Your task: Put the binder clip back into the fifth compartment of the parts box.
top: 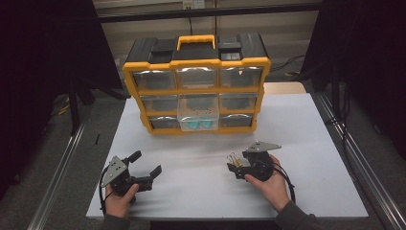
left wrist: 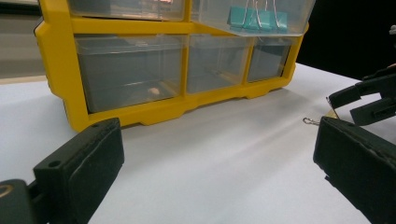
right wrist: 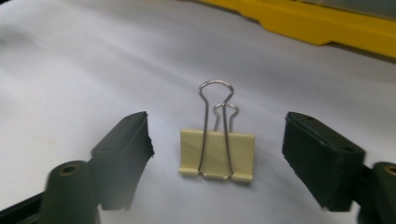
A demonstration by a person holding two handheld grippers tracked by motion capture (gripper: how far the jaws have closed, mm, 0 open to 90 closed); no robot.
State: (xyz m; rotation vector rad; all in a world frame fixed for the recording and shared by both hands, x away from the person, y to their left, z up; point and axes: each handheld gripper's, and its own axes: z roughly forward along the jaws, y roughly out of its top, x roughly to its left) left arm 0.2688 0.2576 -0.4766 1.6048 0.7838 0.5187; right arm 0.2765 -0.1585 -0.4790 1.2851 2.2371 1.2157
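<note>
From above, a white table (top: 306, 143) holds a yellow drawer cabinet (top: 196, 91) at the back, with bare surface in front. The left gripper (top: 143, 168) rests released. In the right gripper view, the right gripper (right wrist: 217, 149) straddles a cream binder clip (right wrist: 217, 154), pads apart from it; its wire handles point toward the cabinet.

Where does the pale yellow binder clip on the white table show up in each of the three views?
High view: the pale yellow binder clip lies right of centre, at the right tongs.
Left gripper view: its wire loop peeks out at the right edge.
Right gripper view: it lies centre frame, between the open jaws, untouched.
Shared landmark: the yellow drawer cabinet behind it.
</note>
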